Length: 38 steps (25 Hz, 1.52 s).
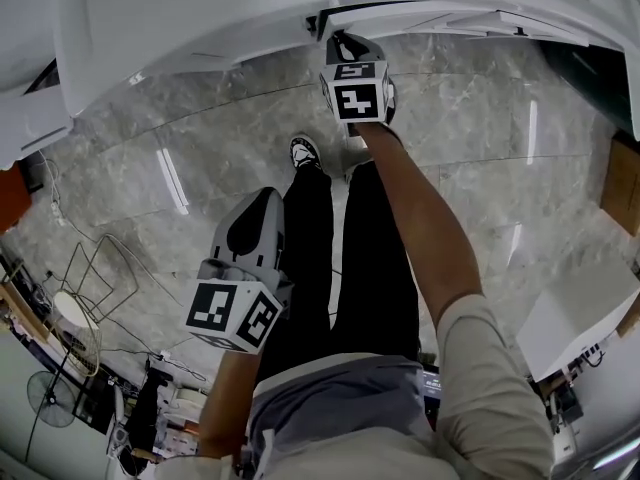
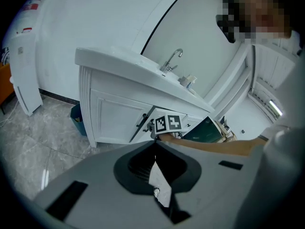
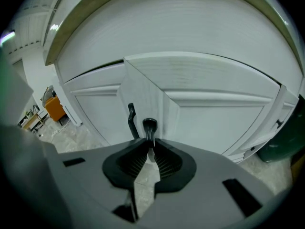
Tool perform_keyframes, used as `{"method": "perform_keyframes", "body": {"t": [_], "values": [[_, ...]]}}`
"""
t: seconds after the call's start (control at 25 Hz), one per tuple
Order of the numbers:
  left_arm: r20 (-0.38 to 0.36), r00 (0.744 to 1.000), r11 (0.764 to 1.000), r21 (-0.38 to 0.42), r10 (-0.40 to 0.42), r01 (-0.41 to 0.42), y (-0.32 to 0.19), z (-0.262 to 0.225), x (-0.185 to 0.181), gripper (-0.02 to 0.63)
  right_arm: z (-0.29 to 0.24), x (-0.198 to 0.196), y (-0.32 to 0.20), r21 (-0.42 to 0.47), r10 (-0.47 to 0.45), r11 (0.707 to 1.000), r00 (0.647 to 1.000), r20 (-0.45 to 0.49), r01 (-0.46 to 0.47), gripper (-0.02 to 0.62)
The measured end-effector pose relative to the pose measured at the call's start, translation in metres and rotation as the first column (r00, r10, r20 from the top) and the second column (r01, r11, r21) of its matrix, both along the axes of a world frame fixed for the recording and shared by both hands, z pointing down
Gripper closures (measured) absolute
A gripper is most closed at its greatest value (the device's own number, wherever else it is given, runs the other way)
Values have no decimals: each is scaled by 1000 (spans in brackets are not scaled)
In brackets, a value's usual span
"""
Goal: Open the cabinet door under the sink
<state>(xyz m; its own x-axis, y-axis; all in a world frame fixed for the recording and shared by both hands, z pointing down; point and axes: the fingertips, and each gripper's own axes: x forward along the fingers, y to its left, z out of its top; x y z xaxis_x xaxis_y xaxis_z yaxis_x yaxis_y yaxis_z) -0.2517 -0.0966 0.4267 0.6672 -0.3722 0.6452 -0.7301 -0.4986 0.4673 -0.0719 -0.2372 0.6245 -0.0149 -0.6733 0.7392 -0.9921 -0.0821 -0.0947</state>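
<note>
The white vanity cabinet (image 2: 114, 118) stands under a sink with a chrome faucet (image 2: 171, 60). One door (image 2: 141, 125) hangs ajar, swung a little out from the cabinet front. In the right gripper view two black handles show side by side. My right gripper (image 3: 149, 142) is shut on the right handle (image 3: 149, 126); the left handle (image 3: 131, 120) is free. From the head view, the right gripper (image 1: 341, 40) reaches to the top edge of the door (image 1: 450, 23). My left gripper (image 2: 155, 150) is shut with nothing in it, held back near my legs (image 1: 262, 203).
A blue bin (image 2: 77, 118) sits at the cabinet's left corner, and a white appliance (image 2: 21, 75) stands further left. A dark green object (image 2: 206, 130) is right of the cabinet. Behind me are a wire rack (image 1: 95, 278), a fan (image 1: 50, 398) and a white box (image 1: 580, 318).
</note>
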Motion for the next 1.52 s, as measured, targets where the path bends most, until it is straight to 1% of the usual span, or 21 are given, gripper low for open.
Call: {"method": "perform_keyframes", "body": {"t": [0.32,0.48,0.56,0.64,0.76,0.96,1.28,1.52], "values": [[16,999,999,-19,39,-39,12,4,10,606,-2,-1,7,17,-43,999,999,-20,43,540],[3,998,998,-15,59,-59,15,5,12,606,-2,-3,15,15,-55,998,998,-13,55,540],[-2,999,998,-12,54,-54,13,5,11,606,-2,-3,19,14,-56,998,998,-12,57,540],[-4,999,999,3,34,-34,8,3,9,606,-2,-3,23,14,-57,998,998,-10,58,540],[0,1000,1000,5,19,-19,4,7,8,606,-2,-4,28,11,-76,997,997,-11,77,540],[14,999,999,-11,31,-31,3,11,15,606,-2,-3,38,18,-89,996,996,-17,89,540],[-2,999,999,-14,39,-39,3,16,26,606,-4,-4,50,23,-120,992,992,-28,120,540],[-11,999,998,-38,48,-49,4,21,32,606,-3,-3,57,25,-136,990,990,-35,137,540]]}}
